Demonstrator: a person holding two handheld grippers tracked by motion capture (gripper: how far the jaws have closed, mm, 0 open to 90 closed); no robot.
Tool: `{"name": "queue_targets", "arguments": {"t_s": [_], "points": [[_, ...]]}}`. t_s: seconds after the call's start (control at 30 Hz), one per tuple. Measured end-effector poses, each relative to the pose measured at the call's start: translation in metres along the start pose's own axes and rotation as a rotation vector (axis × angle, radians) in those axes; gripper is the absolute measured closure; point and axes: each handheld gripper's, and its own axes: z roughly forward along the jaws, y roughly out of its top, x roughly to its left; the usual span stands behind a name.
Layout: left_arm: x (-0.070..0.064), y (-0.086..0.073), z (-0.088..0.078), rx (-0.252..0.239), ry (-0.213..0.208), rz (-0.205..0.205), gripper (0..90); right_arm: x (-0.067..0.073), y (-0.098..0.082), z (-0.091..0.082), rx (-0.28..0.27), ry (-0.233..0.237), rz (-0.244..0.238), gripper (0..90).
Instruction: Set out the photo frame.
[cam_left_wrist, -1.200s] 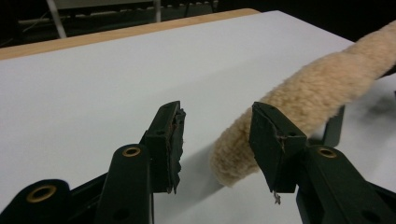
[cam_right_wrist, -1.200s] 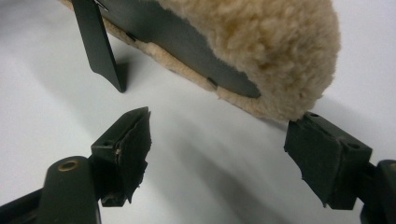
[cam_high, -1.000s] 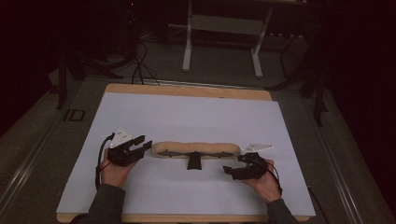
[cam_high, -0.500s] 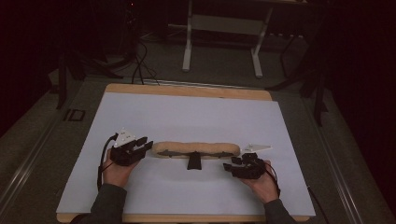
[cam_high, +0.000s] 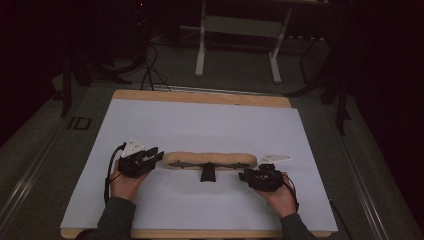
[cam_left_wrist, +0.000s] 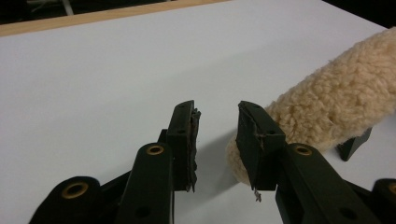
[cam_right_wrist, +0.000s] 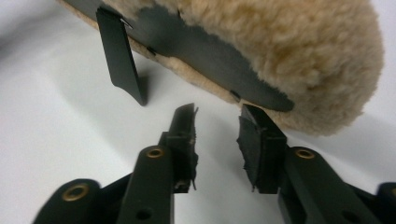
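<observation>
High view: fleece pad (cam_high: 210, 160) lies across the white mat (cam_high: 200, 125), its black strap (cam_high: 206, 172) at 6 o'clock. Left gripper (cam_high: 155, 155) and right gripper (cam_high: 246, 176) flank its ends; the right jaws have just been closing, and both pairs are parted, gripping nothing. Step in hand: approach. Next, each must advance onto its end before clamping.

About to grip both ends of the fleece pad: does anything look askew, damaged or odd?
Nothing on the fleece pad looks damaged; it lies straight across the white sheet, its black strap hanging loose. The left gripper sits off-line: one jaw touches the pad's end, with nothing between them. The right gripper's jaws, just closing, hold nothing.
</observation>
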Motion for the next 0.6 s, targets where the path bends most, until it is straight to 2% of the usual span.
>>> {"name": "queue_targets", "arguments": {"t_s": [0.13,0.27,0.33,0.47,0.6], "points": [[0.0001,-0.0004,-0.0001,0.003,-0.006,-0.003,68.7,0.0009,-0.0001,-0.0014,-0.015,-0.024,-0.015,76.0],[-0.0015,-0.0008,0.0004,0.016,-0.004,0.018,72.3,0.0026,0.0002,-0.0033,-0.036,-0.059,-0.035,81.8],[-0.0024,-0.0011,0.0014,0.030,0.001,0.026,74.0,0.0029,0.0003,-0.0044,-0.050,-0.063,-0.047,85.2],[-0.0041,-0.0012,0.0022,0.037,0.000,0.043,78.1,0.0035,0.0015,-0.0060,-0.069,-0.064,-0.044,88.6],[-0.0052,-0.0017,0.0021,0.037,-0.012,0.046,82.1,0.0054,0.0015,-0.0055,-0.075,-0.102,-0.053,89.8]]}}
